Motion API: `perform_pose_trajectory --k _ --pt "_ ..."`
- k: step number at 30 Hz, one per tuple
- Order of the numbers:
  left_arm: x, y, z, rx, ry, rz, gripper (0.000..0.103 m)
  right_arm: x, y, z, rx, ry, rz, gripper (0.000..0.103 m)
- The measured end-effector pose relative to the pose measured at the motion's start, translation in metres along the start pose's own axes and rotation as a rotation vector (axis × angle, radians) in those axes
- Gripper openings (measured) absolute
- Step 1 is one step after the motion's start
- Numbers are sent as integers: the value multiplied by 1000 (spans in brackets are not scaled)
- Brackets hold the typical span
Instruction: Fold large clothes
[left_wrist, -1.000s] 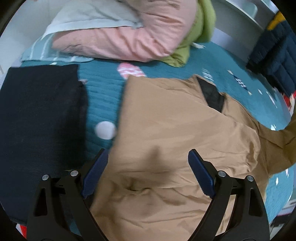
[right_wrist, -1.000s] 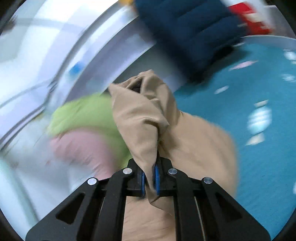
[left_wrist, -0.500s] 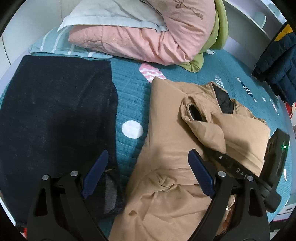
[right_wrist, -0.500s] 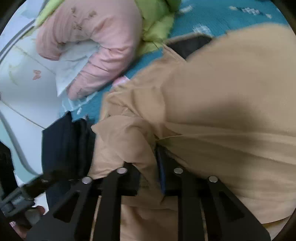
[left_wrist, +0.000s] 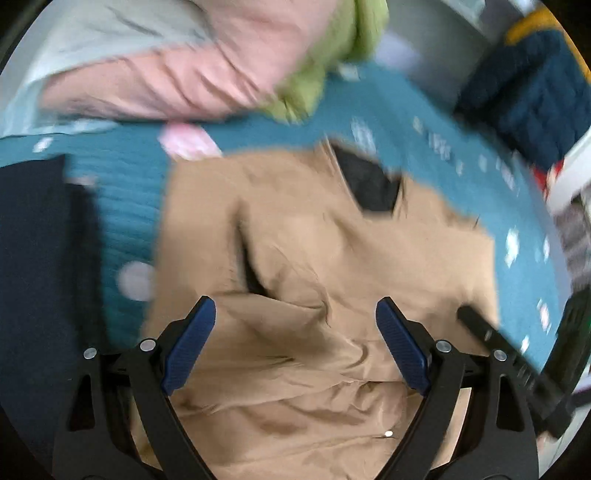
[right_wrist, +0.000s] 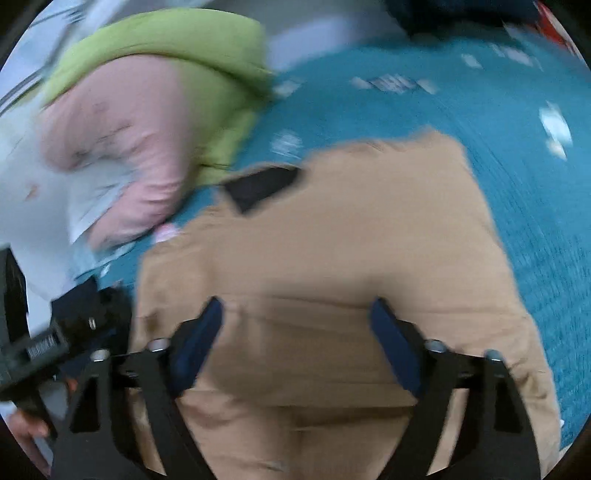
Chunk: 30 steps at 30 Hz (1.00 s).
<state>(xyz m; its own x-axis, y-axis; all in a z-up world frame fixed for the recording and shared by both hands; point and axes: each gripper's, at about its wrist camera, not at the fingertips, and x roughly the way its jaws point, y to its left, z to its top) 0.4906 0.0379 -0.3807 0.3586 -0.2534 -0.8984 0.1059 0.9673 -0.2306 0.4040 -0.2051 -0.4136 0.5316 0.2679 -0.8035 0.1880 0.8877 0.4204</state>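
A large tan jacket (left_wrist: 314, 258) with a black collar lining (left_wrist: 369, 188) lies on a teal bedspread (left_wrist: 122, 192), its sleeves folded in over the body. My left gripper (left_wrist: 295, 347) is open and empty, hovering over the jacket's lower part. My right gripper (right_wrist: 295, 343) is open and empty over the same jacket (right_wrist: 351, 251). The right gripper's black body (left_wrist: 517, 373) shows at the right in the left wrist view. The left gripper's body (right_wrist: 40, 347) shows at the left in the right wrist view. Both views are blurred.
A folded dark navy garment (left_wrist: 37, 277) lies left of the jacket. Pink (left_wrist: 166, 85) and green (left_wrist: 332, 48) bedding is piled at the far side. A navy quilted item (left_wrist: 528, 96) sits at the far right.
My right gripper has let go of the tan sleeve and opened; the sleeve lies folded on the jacket. Both grippers have shifted over the jacket.
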Motion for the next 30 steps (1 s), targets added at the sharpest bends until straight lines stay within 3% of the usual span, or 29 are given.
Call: perform_pose_trajectory --k 2,4,6,8,11,14,21,24,27,28,29,30 --pt "41 -1 -2 3 134 78 89 21 -10 0 -25 64 -23 65" --pt "58 2 -3 -15 159 81 89 24 -4 1 -86 73 -28 68" --pt "51 2 0 -19 144 63 89 13 -1 8 -97 78 22 68" --pt "33 7 5 -41 95 -14 89 -9 -11 26 -50 25 101 68" --pt "3 27 25 -89 7 -65 90 -28 -32 63 -7 -50 35 76" --pt "-2 58 53 -144 -22 31 91 -21 -65 101 49 -47 -62 76" --pt "59 84 105 -146 155 195 91 29 -108 151 201 86 -96 76" --pt "80 95 113 -177 199 185 91 54 -118 151 227 188 -83 76" --pt "99 104 114 -216 251 156 91 64 -122 149 226 213 -72 75" --pt "101 107 114 -227 253 147 92 63 -121 149 211 208 -74 72" --pt "100 108 114 -234 244 143 90 63 -119 149 188 212 -63 53" --pt "98 108 115 -230 236 135 87 62 -120 148 182 224 -40 28"
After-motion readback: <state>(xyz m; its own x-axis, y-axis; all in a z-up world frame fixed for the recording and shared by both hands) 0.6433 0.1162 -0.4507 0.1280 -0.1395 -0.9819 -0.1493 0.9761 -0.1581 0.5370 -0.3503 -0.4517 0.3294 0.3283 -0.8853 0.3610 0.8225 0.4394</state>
